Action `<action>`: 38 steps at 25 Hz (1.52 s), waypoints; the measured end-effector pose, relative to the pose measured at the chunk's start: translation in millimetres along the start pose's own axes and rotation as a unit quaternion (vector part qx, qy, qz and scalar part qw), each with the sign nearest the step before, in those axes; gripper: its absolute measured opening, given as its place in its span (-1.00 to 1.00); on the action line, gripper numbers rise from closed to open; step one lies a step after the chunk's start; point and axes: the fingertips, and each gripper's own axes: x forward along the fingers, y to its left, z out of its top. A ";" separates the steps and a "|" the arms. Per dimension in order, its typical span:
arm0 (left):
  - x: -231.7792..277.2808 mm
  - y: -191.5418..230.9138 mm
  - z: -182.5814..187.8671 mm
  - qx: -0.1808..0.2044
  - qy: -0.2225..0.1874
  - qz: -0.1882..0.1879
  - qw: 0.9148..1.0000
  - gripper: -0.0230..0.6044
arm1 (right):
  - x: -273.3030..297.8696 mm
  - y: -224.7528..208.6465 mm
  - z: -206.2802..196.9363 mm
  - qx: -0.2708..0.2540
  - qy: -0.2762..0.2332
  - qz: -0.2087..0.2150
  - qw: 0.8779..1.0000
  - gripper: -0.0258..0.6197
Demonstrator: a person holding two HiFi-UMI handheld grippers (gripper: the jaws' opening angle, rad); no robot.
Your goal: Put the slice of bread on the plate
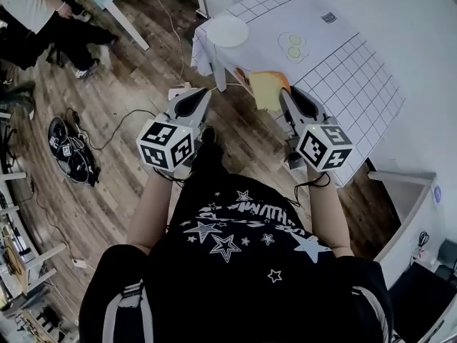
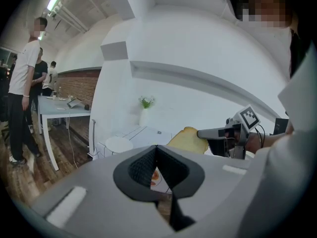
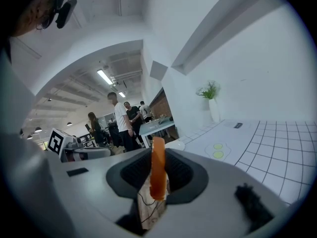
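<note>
A slice of toasted bread (image 1: 265, 89) hangs over the table's near edge, and my right gripper (image 1: 284, 93) is shut on it. In the right gripper view the slice (image 3: 158, 167) stands edge-on between the jaws. My left gripper (image 1: 205, 93) is beside it to the left, over the floor, shut with nothing in it; its jaws meet at the tips (image 2: 157, 150). A round white plate (image 1: 227, 31) sits empty at the table's far left corner. From the left gripper view I see the plate (image 2: 118, 144), the bread (image 2: 188, 140) and the right gripper (image 2: 210, 132).
The table wears a white gridded cloth (image 1: 343, 70) with a mat showing two green circles (image 1: 293, 45). A vase with a plant (image 3: 212, 103) stands at the wall. People (image 1: 43, 13) stand by another white table (image 1: 121, 6). Cables and gear (image 1: 71, 152) lie on the wooden floor.
</note>
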 end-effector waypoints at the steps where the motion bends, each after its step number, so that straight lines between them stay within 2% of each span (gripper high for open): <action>1: 5.8 7.3 2.1 0.000 0.002 -0.002 1.000 -0.90 | 9.0 -2.2 1.9 0.000 0.003 -0.001 1.000 -0.64; 15: 86.9 115.6 55.0 0.003 0.015 -0.033 0.999 -0.90 | 139.0 -35.6 45.9 -0.018 0.025 -0.038 0.999 -0.64; 25: 111.3 191.0 77.2 -0.011 0.009 -0.050 0.999 -0.90 | 232.6 -44.4 64.6 -0.114 0.046 -0.061 0.990 -0.64; 29: 119.2 216.8 80.1 -0.013 0.010 -0.054 0.998 -0.90 | 262.5 -47.6 66.7 -0.163 0.060 -0.071 0.982 -0.64; 34: 123.7 239.4 85.9 -0.016 0.006 -0.058 0.998 -0.90 | 291.5 -48.9 70.4 -0.198 0.071 -0.073 0.975 -0.64; 36: 125.0 246.3 85.4 -0.018 0.008 -0.059 0.998 -0.90 | 301.4 -46.4 69.7 -0.237 0.079 -0.073 0.966 -0.64; 38: 126.1 252.9 83.4 -0.021 0.011 -0.059 0.998 -0.90 | 310.1 -40.8 66.3 -0.301 0.090 -0.068 0.947 -0.64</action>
